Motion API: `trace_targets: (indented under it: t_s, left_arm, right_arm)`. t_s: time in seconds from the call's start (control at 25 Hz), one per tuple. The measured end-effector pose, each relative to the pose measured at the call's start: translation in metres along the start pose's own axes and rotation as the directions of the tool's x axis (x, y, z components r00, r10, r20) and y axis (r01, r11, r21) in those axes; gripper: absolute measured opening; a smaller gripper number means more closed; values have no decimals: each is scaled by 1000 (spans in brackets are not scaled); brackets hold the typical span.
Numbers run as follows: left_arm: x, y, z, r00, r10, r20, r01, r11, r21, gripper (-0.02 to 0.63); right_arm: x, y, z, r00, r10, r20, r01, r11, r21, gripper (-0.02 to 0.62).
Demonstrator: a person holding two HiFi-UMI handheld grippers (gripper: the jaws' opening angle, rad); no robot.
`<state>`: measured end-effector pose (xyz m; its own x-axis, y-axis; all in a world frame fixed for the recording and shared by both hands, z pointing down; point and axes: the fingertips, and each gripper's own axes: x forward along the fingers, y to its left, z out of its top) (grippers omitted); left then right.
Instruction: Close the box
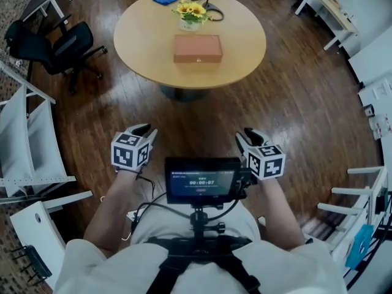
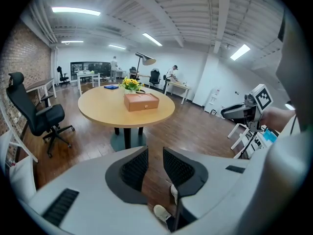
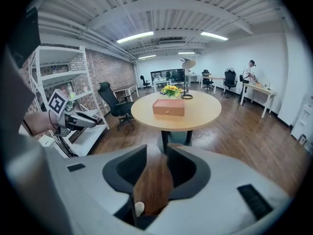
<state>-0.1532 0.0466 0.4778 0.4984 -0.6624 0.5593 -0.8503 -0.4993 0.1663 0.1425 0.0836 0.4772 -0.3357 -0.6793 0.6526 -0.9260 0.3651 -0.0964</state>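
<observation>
Your left claw [image 1: 146,131] and right claw [image 1: 243,135] were both spread and held nothing, down by your waist. Both were well apart from the wooden box [image 1: 197,48], which sat in the middle of the round counter [image 1: 138,35], its lid seemingly down already. The risk, as I judged it, was that a push on the lid from the near side could have slid the box into the flower pot [image 1: 190,16] just behind it.

Head camera stares steeply down from above, round table [image 1: 147,35] well off at twelve o'clock. Both gripper cameras look level along their jaws (held low), sharing that table and box [image 1: 197,48].
</observation>
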Motion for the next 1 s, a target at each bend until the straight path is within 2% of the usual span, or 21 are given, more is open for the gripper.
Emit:
trace_targets:
  t_s: [0.64, 1.0]
  left_arm:
    - [6, -7, -13, 999, -33, -38, 33, 999, 11, 101]
    - [-9, -1, -26, 999, -34, -39, 35, 999, 11, 101]
  right_arm:
    - [4, 4, -17, 999, -19, -44, 19, 1000, -2, 138]
    - [1, 19, -24, 998, -24, -50, 24, 1000, -10, 138]
